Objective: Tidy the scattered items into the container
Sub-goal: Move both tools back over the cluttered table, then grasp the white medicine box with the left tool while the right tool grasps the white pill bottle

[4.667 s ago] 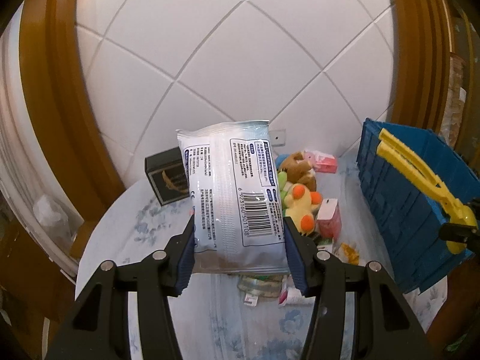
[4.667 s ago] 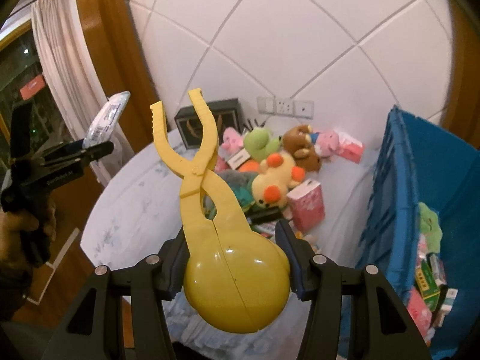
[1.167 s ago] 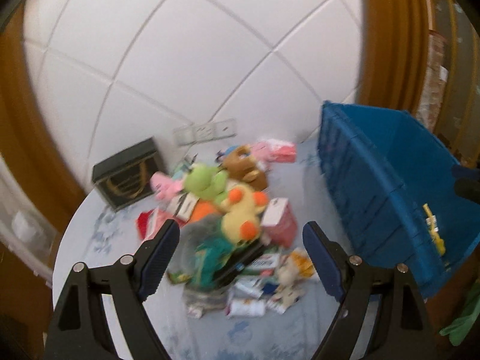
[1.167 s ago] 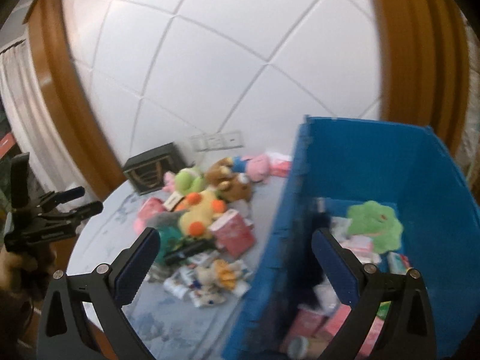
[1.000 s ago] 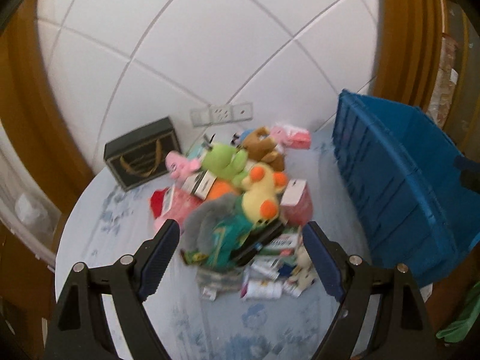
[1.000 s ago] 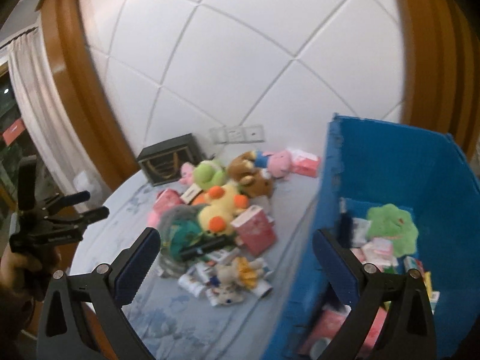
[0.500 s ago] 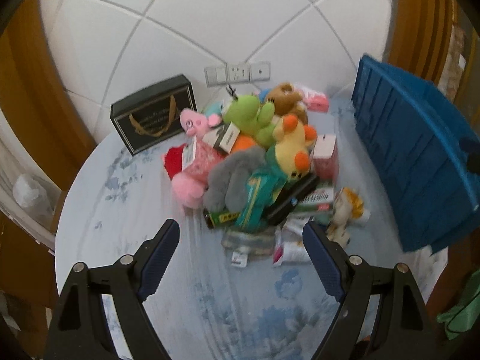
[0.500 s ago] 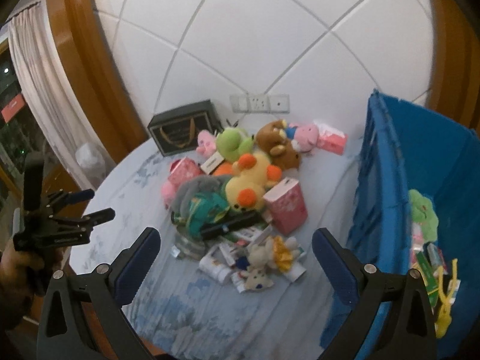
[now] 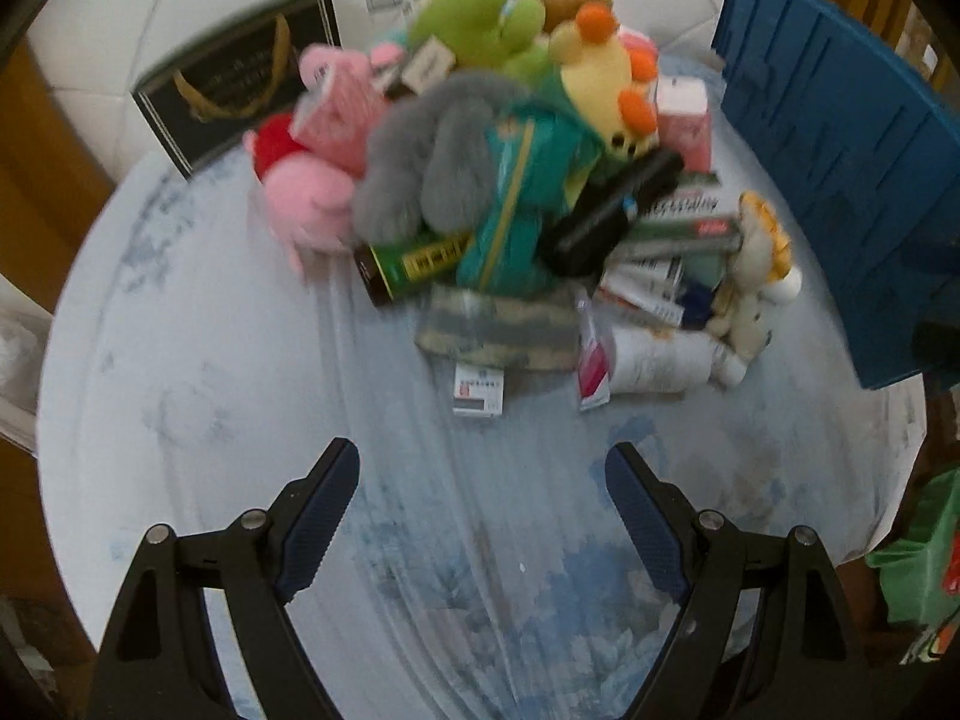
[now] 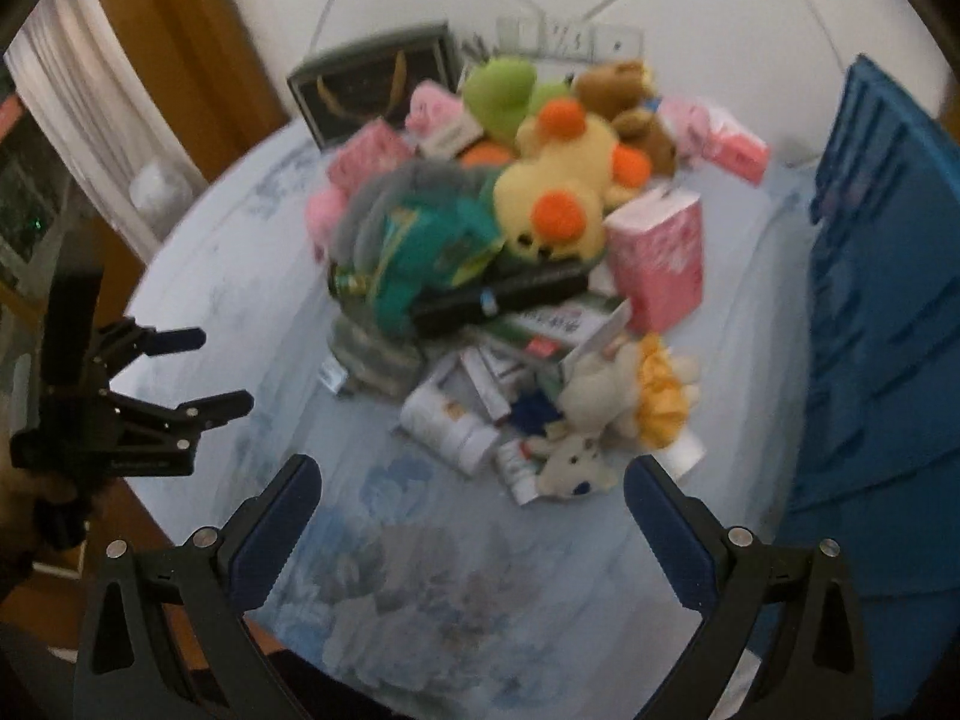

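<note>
Dropping both tools toward the table, I now have the left gripper (image 9: 482,474) and the right gripper (image 10: 471,487) spread wide with nothing between their blue-padded fingers. A few seconds back the left pinched a white plastic packet and the right a yellow plastic ball-scoop tongs; both are gone from the jaws, so I judge that pair delivered and a fresh pick starting.

Nearest my fingers lies bare pale-blue floral tablecloth (image 9: 420,540). Just beyond it the pile of scattered items begins: a small white card packet (image 9: 478,389), a flat camouflage-print pouch (image 9: 498,324) and a white tube (image 9: 666,354), with a small cream plush dog (image 10: 579,459) close ahead of the right gripper. Farther back, the stack rises to a grey furry plush (image 9: 420,168), a teal fabric bag (image 9: 516,198) and a yellow duck plush with orange feet (image 10: 558,204).

The tall blue plastic crate (image 9: 840,144) stands at the table's right edge, just beside the pile. Most clutter remains out.
</note>
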The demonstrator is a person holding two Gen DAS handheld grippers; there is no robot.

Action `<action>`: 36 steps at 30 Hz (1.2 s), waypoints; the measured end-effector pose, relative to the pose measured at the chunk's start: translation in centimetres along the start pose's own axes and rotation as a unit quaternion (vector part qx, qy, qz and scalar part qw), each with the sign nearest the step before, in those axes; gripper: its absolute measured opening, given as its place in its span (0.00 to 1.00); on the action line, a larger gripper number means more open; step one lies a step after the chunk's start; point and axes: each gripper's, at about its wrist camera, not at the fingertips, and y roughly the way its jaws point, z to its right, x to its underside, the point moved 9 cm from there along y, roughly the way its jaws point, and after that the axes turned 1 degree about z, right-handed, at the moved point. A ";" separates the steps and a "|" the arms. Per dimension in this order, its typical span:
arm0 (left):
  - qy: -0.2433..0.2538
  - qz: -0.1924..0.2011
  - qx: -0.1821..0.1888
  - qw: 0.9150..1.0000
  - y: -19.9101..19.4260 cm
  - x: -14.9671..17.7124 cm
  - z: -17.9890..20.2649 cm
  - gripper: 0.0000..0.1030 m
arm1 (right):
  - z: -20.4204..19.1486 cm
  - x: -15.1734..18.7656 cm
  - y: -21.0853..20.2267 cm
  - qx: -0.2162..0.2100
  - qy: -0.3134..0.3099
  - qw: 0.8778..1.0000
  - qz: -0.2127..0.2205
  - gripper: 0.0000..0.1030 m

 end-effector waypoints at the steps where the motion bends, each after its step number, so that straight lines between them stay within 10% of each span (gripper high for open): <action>1: -0.001 -0.006 0.004 1.000 0.9 0.2 0.0 0.82 | -0.2 0.3 1.0 0.000 0.000 1.000 -0.005 1.00; 9: 0.005 -0.007 0.020 1.000 8.9 0.3 0.0 0.74 | -0.4 2.7 7.8 0.013 0.004 0.998 -0.062 1.00; 17: 0.036 0.032 0.043 0.998 11.6 -0.2 1.3 0.29 | 0.0 4.1 12.4 0.013 0.019 0.996 -0.091 1.00; 32: -0.019 0.016 0.072 0.997 8.4 6.6 -1.5 0.29 | -2.0 2.4 17.5 0.023 -0.005 0.998 -0.062 0.93; 36: -0.029 0.015 0.073 0.997 8.1 7.3 -1.7 0.29 | -2.4 2.0 18.9 0.002 -0.009 0.997 -0.073 0.68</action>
